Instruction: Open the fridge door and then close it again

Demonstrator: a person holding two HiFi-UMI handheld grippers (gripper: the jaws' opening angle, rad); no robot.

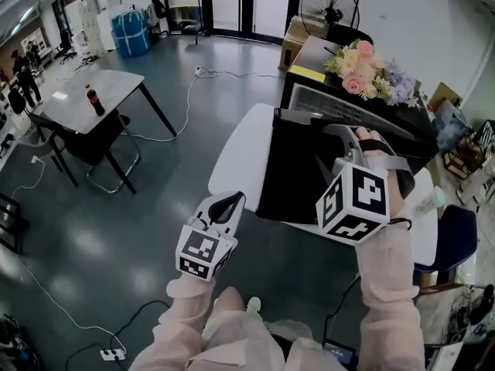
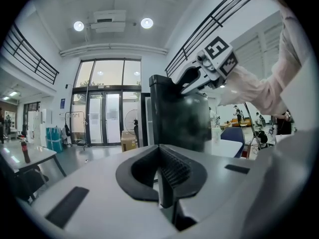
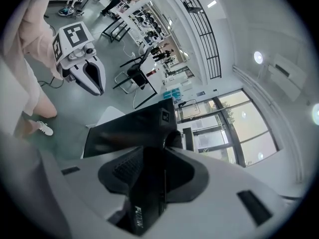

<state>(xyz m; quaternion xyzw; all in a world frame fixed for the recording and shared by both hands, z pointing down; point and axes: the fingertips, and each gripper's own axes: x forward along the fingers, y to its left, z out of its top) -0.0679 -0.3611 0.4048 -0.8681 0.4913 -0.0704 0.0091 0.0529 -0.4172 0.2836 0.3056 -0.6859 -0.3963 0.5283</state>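
Fridge (image 1: 317, 56), small and black, stood on a white table (image 1: 240, 153), and its door (image 1: 298, 168) stood swung out from the fridge's front, open. The right gripper (image 1: 344, 141) sat at the top edge of that door, out in front of the fridge. Seen in the right gripper view, its jaws were closed on the door's dark edge, which ran between the two pads with both pressing on it. The jaws were held only as far apart as the thickness of that edge. A pale pink sleeve (image 1: 387, 284) ran back from this gripper, away from the fridge.

The left gripper (image 1: 230, 205) hung in the air off the fridge's left side, apart from the open door and touching nothing. In the left gripper view its jaws were brought together with nothing between them, and they pointed toward the fridge.

On top of the fridge lay a bunch of flowers (image 1: 367, 72) in pink, cream and lilac. Behind the fridge stood a black fan (image 1: 329, 6), with a cardboard box (image 1: 292, 43) just beside the fridge's far left corner. Well off to the fridge's left, across the bare floor, stood a grey table (image 1: 108, 91) with a dark bottle (image 1: 94, 99) upright on it, and farther from the fridge still, a blue barrel (image 1: 130, 31)
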